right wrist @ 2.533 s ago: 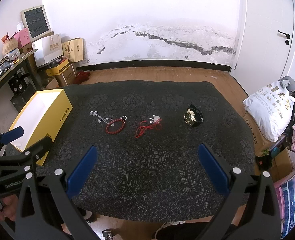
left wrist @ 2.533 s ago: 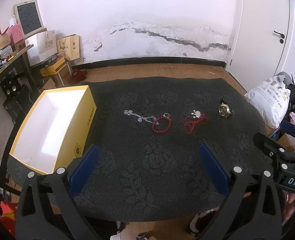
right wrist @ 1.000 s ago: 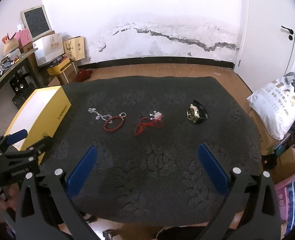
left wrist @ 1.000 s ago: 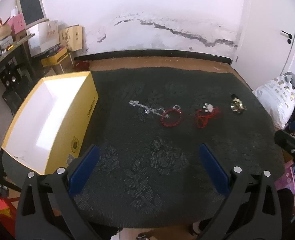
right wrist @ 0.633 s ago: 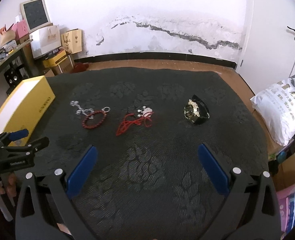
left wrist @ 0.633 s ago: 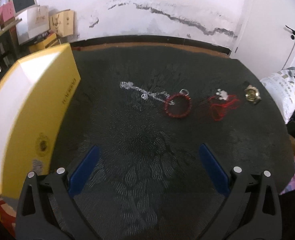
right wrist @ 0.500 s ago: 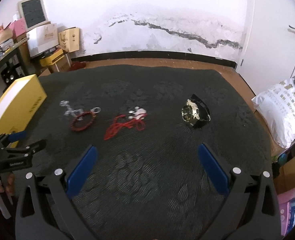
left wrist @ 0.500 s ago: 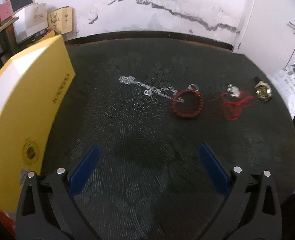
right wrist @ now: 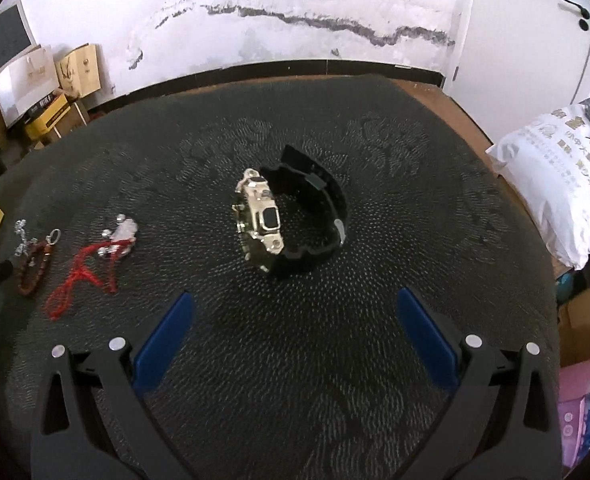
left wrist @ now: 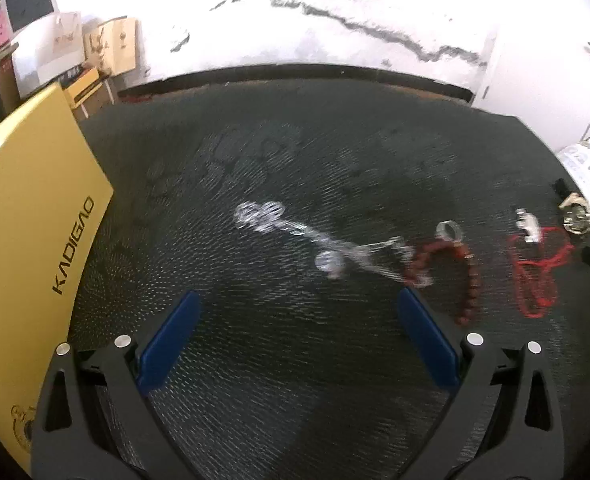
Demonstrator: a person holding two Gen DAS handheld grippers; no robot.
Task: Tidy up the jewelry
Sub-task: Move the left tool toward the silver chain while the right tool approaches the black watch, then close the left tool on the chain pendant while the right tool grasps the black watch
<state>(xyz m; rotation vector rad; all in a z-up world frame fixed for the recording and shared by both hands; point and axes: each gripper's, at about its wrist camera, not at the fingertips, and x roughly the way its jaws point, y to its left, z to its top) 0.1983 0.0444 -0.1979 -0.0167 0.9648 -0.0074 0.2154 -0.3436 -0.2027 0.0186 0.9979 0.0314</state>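
While yellow box [left wrist: 35, 216] hides its inside, left claw [left wrist: 299, 320] and right claw [right wrist: 295, 320] gape, holding nothing.

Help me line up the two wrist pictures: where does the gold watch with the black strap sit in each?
Left wrist: the gold watch lies at the far right edge.
Right wrist: the watch lies centre frame, ahead of the open fingers.
Shared landmark: the red cord, left of the watch in both.

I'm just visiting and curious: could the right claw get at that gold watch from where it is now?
Probably yes. The right claw is open, and the gold watch lies straight ahead on the dark cloth between the lines of its fingers. Nothing lies between; the red cord is well off to the side.
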